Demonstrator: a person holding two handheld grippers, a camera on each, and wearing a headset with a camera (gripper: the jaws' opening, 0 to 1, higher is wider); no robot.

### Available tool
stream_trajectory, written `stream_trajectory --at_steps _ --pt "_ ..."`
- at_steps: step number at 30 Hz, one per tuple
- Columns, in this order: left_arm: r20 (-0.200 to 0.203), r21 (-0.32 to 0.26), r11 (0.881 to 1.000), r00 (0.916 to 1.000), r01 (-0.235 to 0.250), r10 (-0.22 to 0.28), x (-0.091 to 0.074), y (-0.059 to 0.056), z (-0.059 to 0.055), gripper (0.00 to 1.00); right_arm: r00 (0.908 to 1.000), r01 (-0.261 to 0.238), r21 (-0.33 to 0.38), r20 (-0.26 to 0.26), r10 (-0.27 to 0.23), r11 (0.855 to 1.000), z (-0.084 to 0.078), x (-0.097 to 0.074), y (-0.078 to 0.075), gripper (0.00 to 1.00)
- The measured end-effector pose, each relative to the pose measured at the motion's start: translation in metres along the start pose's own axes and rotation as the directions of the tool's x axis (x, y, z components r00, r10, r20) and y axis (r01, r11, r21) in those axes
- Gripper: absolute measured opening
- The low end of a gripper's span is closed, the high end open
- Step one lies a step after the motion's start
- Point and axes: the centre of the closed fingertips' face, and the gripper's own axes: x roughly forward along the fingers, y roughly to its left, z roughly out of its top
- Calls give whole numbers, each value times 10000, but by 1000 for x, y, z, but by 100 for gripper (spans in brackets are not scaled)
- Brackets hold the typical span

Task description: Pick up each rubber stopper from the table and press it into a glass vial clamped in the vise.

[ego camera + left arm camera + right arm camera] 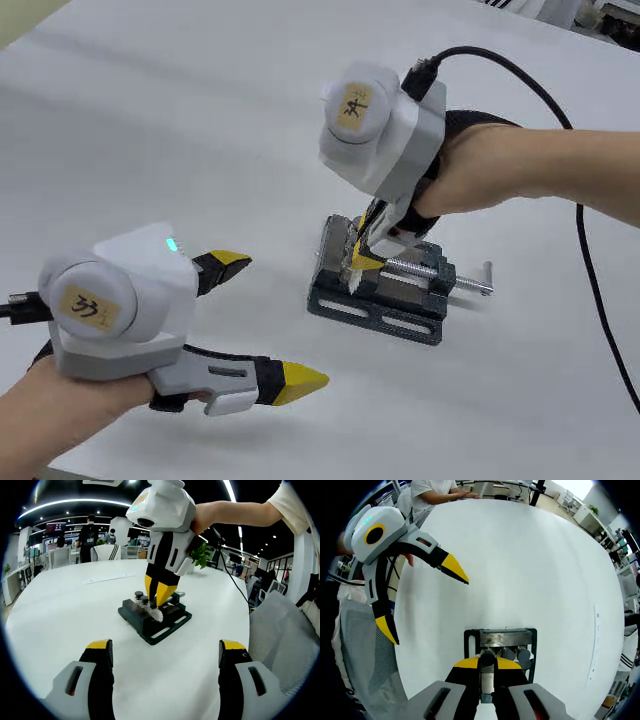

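A vise (385, 300) sits on the table (200, 120), well in from the near edge, with its screw handle (470, 283) pointing right. Three vials (506, 654) stand in a row in the vise. The right gripper (360, 258) is directly above the vise, with the end vial (487, 677) between its jaws. The left gripper (278, 318) is left of the vise, well apart from it and nearer the table's near edge.
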Motion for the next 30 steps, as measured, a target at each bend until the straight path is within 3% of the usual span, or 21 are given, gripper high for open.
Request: stream_trajectory --at_steps 4,6,11,15,30 --pt "3 -14 10000 10000 -31 31 -1 1 -1 86 10000 69 -305 -42 -70 9995 1 0 1 4" --pt "9 -34 10000 10000 -50 50 -2 1 -1 86 10000 -52 -1122 34 56 9937 2 -1 5 5" --pt "-1 -32 9999 10000 -100 100 -4 2 -2 85 9995 -129 -1137 254 159 9934 -1 -1 2 6" --pt "-27 -53 9999 9999 -126 126 -5 3 -4 85 9990 -154 -1919 384 231 9813 0 -1 2 6" --pt "-55 -81 9999 10000 -80 79 -4 3 -4 85 9992 -21 -2262 395 114 9741 -1 0 -2 11"
